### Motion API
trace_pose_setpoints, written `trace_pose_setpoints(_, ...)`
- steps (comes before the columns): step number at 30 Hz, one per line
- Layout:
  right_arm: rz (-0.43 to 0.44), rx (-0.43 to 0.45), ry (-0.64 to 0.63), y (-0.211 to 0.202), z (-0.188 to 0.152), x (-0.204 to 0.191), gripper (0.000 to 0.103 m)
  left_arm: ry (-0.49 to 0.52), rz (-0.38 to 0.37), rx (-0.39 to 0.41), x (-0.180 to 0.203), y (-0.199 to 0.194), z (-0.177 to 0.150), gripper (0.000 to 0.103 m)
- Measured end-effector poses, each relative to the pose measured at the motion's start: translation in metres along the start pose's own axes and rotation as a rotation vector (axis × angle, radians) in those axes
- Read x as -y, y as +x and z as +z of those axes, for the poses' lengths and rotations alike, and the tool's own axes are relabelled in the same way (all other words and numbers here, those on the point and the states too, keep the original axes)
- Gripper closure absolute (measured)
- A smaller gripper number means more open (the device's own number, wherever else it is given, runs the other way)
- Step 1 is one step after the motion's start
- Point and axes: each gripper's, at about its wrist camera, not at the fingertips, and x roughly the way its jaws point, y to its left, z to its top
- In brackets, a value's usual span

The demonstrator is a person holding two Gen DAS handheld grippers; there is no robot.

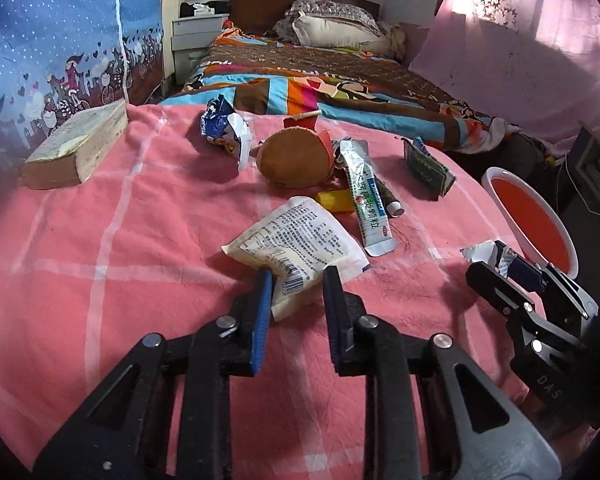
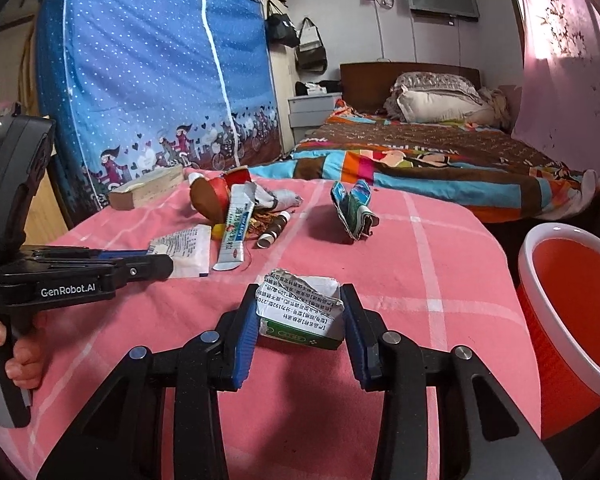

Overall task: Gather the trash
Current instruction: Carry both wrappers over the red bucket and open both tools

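both grippers are clamping trash on the pink cloth (image 2: 380, 240), your left gripper (image 1: 296, 280) pinching the white packet (image 1: 296, 240) and right gripper (image 2: 300, 312) squeezing the torn carton (image 2: 300, 312), so you're lifting gently toward the red bin (image 2: 572, 312).

"GenRobot.AI" in white letters on the side of the left gripper (image 2: 156, 266), "DAS" on the right gripper (image 1: 500, 268), tiny print on the torn box (image 2: 300, 312), too small to read

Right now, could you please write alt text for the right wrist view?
The right claw pinches a torn green-and-white carton above a pink checked cloth strewn with wrappers, beside an orange bin.
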Motion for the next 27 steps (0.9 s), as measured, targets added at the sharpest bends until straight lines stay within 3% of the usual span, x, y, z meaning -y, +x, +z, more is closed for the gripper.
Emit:
trace_pose_setpoints(9,0.009,0.163,-0.050,-0.034,0.003,-0.011,0.067,0.004,0.037,0.139,0.001,-0.045,-0.016,0.073)
trace_pose_setpoints(13,-0.024,0.284,-0.066,-0.056,0.014,-0.007,0.067,0.032,0.032,0.267,0.014,-0.065,-0.011,0.074)
trace_pose_setpoints(18,-0.131,0.461,-0.074,-0.087,0.028,0.012,0.067,0.055,-0.037,0.428,0.039,-0.077,0.004,0.074)
trace_pose_setpoints(22,-0.231,0.565,-0.063,-0.104,0.041,0.039,0.067,0.162,-0.086,0.572,0.082,-0.081,0.024,0.073)
trace_pose_setpoints(27,-0.365,0.604,-0.012,-0.113,0.048,0.086,0.067,0.263,-0.154,0.598,0.131,-0.066,0.044,0.073)
